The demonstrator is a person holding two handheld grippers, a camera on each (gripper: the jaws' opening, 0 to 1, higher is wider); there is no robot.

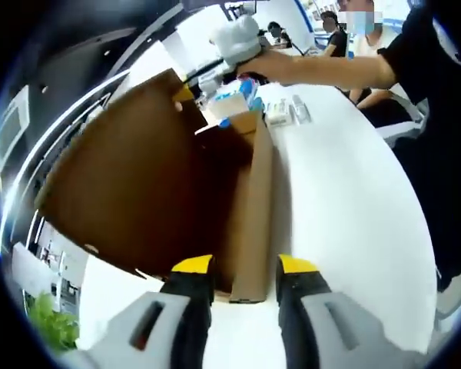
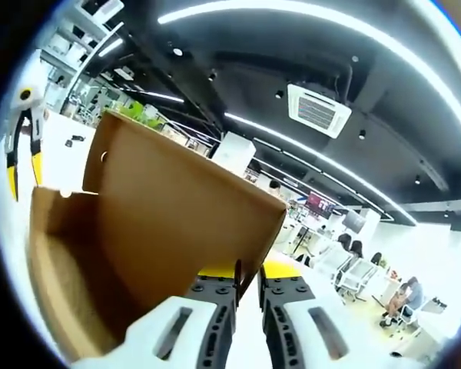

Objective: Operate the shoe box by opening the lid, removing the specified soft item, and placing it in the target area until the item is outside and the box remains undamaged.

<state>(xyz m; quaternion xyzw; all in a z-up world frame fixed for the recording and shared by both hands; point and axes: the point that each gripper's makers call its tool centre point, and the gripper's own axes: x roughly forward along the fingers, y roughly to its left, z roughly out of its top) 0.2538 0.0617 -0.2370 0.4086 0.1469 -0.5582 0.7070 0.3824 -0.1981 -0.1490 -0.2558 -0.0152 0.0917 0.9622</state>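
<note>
The brown cardboard shoe box [image 1: 250,207] lies on a white table [image 1: 346,207] with its lid [image 1: 131,184] swung up and open. My left gripper [image 1: 244,267] is open, its yellow-tipped jaws straddling the near end of the box's long wall. A blue and white item [image 1: 238,96] sits at the box's far end. My right gripper [image 1: 190,91], held by a person's hand, meets the lid's far edge. In the right gripper view, my right gripper [image 2: 249,270] is shut on the edge of the raised lid [image 2: 169,223]. The left gripper [image 2: 23,173] shows at far left.
Small packets [image 1: 288,111] lie on the table beyond the box. The person's arm [image 1: 330,69] reaches across the top. Seated people [image 1: 338,34] are in the background. A green plant [image 1: 54,323] stands past the table's left edge. Office desks [image 2: 353,269] stretch behind the lid.
</note>
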